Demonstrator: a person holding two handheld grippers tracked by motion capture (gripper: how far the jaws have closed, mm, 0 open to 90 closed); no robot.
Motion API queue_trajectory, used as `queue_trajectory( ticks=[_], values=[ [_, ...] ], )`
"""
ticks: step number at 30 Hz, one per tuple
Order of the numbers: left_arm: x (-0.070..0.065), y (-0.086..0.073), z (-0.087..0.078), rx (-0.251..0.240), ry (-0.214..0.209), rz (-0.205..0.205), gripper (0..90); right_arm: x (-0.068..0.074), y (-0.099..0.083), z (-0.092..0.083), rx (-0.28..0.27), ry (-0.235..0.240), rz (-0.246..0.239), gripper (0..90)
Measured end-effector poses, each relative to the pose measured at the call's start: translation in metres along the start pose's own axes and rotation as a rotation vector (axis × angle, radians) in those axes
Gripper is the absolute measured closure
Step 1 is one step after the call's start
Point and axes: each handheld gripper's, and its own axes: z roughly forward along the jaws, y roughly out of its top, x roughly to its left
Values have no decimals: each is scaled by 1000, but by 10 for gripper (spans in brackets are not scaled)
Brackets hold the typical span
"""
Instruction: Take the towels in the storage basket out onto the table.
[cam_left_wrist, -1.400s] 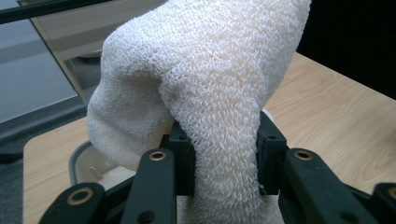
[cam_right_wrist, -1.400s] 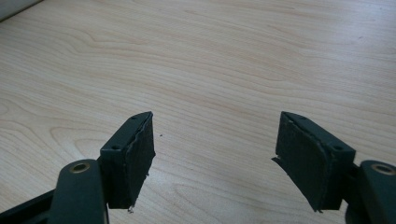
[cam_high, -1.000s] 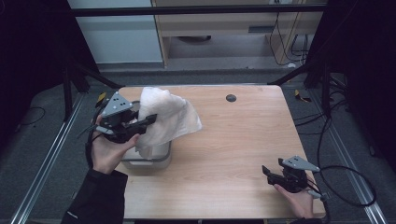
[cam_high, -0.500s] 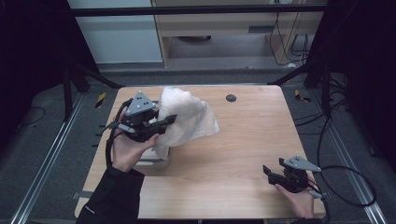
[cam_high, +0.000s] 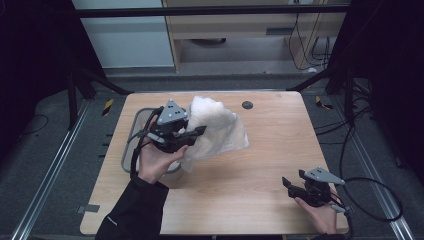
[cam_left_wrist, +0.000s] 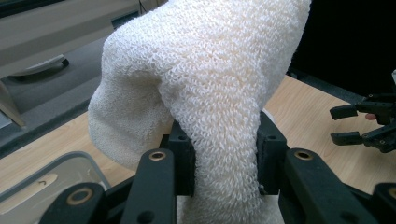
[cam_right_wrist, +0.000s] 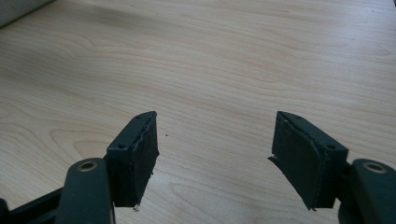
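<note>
While clamped between the left gripper's (cam_high: 192, 137) fingers (cam_left_wrist: 182, 156), the white terry towel (cam_left_wrist: 210, 93) hangs beyond them above the tabletop (cam_high: 260, 165): soft, light, limp, best pinched at a bunched fold. Since earlier, it has travelled rightward off the grey bin (cam_high: 131, 145). The right gripper's (cam_right_wrist: 212, 154) empty fingers, apart, have just been closing.
</note>
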Motion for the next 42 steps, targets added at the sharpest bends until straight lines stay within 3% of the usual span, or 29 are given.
queue_trajectory(
  ticks=[21,42],
  values=[
    [-16,-5,45,19,-56,-5,660,-1,0,-1,2,-8,-7,323],
    [-25,-23,91,37,-100,-25,660,-2,-1,-1,1,-11,-6,324]
  ],
)
